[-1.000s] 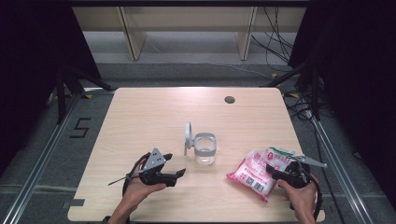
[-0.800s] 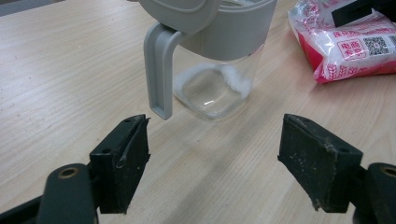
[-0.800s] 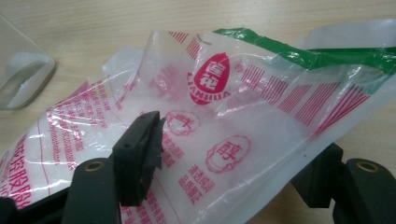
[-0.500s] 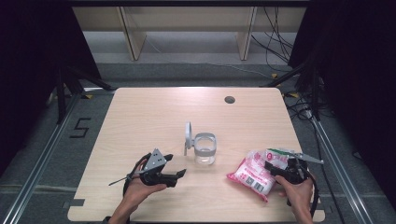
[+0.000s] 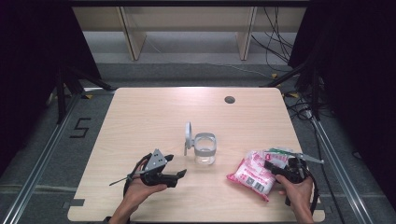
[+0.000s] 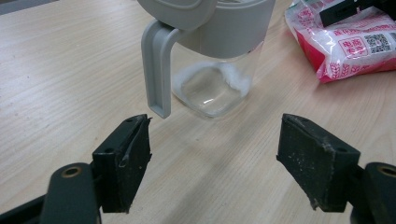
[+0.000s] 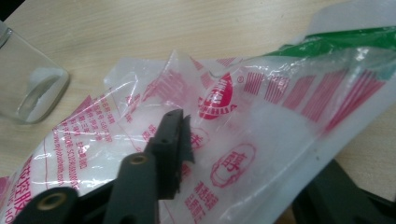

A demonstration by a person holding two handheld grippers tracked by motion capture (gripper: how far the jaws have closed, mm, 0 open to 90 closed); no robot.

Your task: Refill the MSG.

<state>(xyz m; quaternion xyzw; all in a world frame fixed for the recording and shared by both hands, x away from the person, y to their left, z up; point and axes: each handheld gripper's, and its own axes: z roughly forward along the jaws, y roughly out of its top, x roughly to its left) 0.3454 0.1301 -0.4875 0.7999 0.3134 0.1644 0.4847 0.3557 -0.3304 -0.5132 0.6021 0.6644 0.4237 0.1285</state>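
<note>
High view showed a pale wooden table point(image 5: 154, 116) with a clear jar point(image 5: 204, 149) near the middle, its grey lid point(image 5: 187, 136) flipped up on the left side. A pink and white plastic bag point(image 5: 254, 171) of white grains lay on the table at the right, close to my edge.

My right claw point(image 5: 276, 168) was at the bag's near right end, and its jaws had just been closing with the bag between them. In the right gripper view one black jaw lay against the crinkled film and the other was hidden behind the bag point(image 7: 261, 140), so I could not tell whether the pinch had landed. My left claw point(image 5: 180, 173) rested released on the table, jaws wide apart, pointing at the jar point(image 6: 219, 70) and apart from it.

I judged the bag soft, slumping and slippery, its weight shifting as the grains ran. A pinch on loose film alone might slide or tear. The better hold seemed the gathered top by the green strip point(image 7: 345, 39), where the film was doubled.
</note>
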